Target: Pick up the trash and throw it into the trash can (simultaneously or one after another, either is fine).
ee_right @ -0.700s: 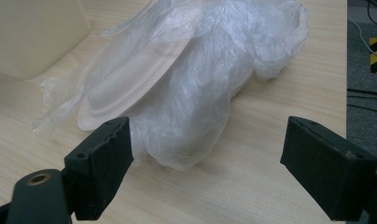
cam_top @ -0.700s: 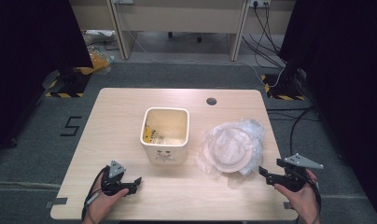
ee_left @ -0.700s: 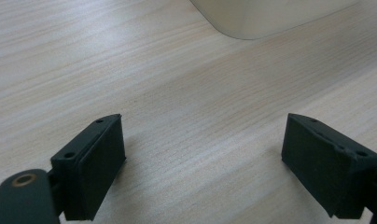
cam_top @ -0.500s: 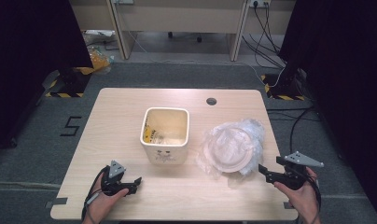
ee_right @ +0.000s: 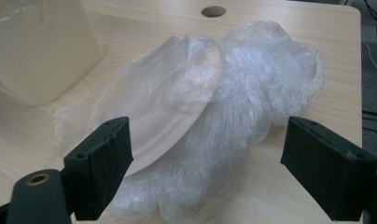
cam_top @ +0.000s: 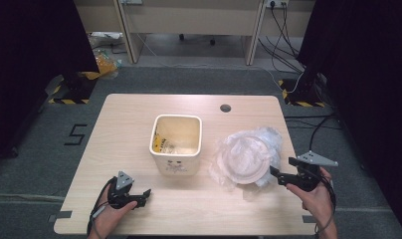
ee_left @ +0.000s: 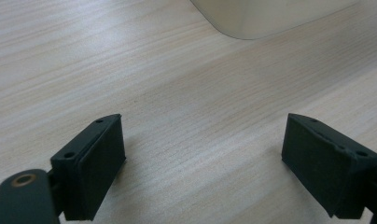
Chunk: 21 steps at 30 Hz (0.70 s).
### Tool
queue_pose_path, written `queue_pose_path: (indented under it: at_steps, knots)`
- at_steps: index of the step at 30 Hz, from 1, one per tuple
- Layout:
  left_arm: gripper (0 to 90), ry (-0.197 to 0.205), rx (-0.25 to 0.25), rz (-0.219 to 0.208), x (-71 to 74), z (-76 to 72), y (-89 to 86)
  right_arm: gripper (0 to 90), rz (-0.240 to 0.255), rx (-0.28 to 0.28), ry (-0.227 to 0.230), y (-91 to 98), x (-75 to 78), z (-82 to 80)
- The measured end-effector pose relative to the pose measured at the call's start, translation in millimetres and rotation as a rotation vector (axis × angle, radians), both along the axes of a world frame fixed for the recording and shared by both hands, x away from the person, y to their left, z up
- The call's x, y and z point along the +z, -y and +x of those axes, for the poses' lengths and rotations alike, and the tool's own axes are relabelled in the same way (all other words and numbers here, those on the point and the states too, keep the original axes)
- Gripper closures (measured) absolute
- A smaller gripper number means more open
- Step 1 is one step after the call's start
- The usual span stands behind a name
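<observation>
A cream square bin point(cam_top: 176, 143) stands mid-table, with yellow and pale scraps inside. To its right lies a crumpled clear plastic bag point(cam_top: 249, 157) holding a pale round plate point(ee_right: 170, 119). My right gripper point(cam_top: 280, 175) hovers just right of the bag, jaws open wide, and the bag's near edge point(ee_right: 210, 154) lies between and beyond them. At the table's front left my left gripper point(cam_top: 145, 195) is open above bare wood, pointing toward the bin's lower corner point(ee_left: 266, 18). Neither holds anything.
The wooden table point(cam_top: 114, 129) has a round cable hole point(cam_top: 225, 108) at the back. Around it is grey floor with cables, yellow-black tape and dark curtains at both sides. Cupboards stand behind.
</observation>
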<state>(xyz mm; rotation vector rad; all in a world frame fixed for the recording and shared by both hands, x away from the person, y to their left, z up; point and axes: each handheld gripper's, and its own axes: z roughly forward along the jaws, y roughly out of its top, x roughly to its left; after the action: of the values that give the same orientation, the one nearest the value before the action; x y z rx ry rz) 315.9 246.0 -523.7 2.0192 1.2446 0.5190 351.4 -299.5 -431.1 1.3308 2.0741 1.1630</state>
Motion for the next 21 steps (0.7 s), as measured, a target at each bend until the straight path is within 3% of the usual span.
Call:
queue_pose_path:
  at_steps: [10,17,21]
  knots:
    - [12.4,0.000,0.000,0.000,0.0,0.0,0.0,16.0,0.003,-0.011,-0.002,-6.9,4.9,20.5]
    - [12.4,0.000,0.000,0.000,0.0,0.0,0.0,16.2,-0.006,0.010,-0.012,-19.5,12.3,46.1]
    - [12.4,0.000,0.000,0.000,0.0,0.0,0.0,16.1,-0.034,0.018,-0.034,-29.2,15.9,68.8]
